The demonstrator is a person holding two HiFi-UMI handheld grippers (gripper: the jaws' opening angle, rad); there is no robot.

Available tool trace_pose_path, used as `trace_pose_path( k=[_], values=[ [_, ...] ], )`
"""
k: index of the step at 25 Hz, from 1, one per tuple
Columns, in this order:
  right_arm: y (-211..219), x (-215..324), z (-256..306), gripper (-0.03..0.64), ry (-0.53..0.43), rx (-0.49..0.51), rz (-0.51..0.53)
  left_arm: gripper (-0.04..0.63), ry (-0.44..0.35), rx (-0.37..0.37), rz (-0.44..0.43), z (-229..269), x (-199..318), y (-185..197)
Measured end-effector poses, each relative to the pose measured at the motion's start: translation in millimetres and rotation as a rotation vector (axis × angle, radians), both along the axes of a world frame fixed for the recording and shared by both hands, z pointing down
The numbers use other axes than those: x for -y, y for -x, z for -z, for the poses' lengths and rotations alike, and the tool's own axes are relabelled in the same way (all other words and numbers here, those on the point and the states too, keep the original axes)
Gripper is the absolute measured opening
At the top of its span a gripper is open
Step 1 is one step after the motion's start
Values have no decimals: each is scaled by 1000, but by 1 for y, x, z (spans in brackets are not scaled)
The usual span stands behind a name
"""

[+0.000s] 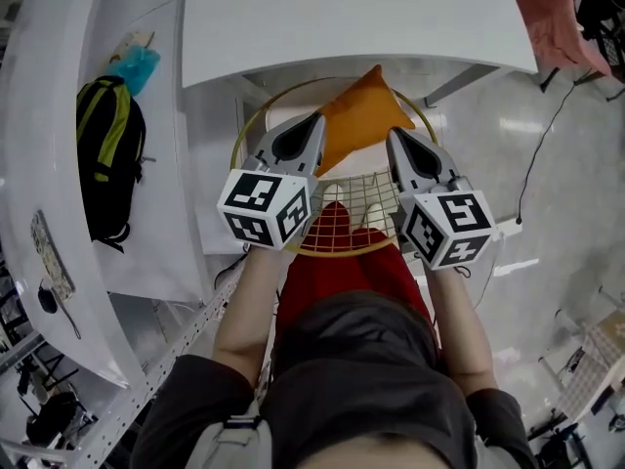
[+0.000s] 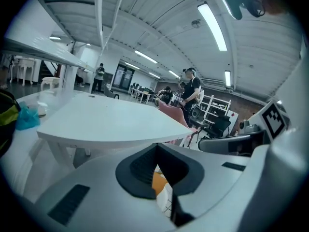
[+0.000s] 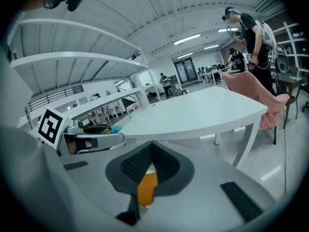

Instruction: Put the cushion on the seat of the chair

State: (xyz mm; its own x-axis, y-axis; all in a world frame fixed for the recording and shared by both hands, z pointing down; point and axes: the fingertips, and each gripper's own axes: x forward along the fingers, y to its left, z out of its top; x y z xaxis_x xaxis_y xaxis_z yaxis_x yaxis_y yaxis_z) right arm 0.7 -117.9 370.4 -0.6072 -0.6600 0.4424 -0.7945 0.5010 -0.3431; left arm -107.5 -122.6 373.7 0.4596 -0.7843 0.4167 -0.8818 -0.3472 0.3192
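Note:
An orange cushion (image 1: 359, 115) hangs tilted over the round gold-rimmed wire chair (image 1: 237, 143), one corner pointing up toward the table. My left gripper (image 1: 318, 118) is shut on the cushion's left edge, and my right gripper (image 1: 391, 133) is shut on its right edge. In the left gripper view the left gripper (image 2: 161, 166) has its dark pads together, with a strip of the orange cushion (image 2: 158, 181) between them. The right gripper view shows the same for the right gripper (image 3: 148, 164), with the cushion (image 3: 147, 188) caught between its pads. Most of the wire seat (image 1: 356, 203) lies bare below.
A white curved table (image 1: 352, 18) stands just beyond the chair, its top partly over the chair's far rim. A black-and-yellow backpack (image 1: 107, 154) lies on a white shelf at the left. Pink cloth (image 1: 559, 18) hangs at the top right, and a cable (image 1: 537, 154) crosses the floor.

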Motion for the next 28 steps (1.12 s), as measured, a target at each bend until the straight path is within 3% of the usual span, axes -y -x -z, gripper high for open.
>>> trace_pose_path(
  k=[28],
  values=[
    [-34,-37,112,15,-240,111,76,9,-213,56,116,105,-57,-37]
  ],
)
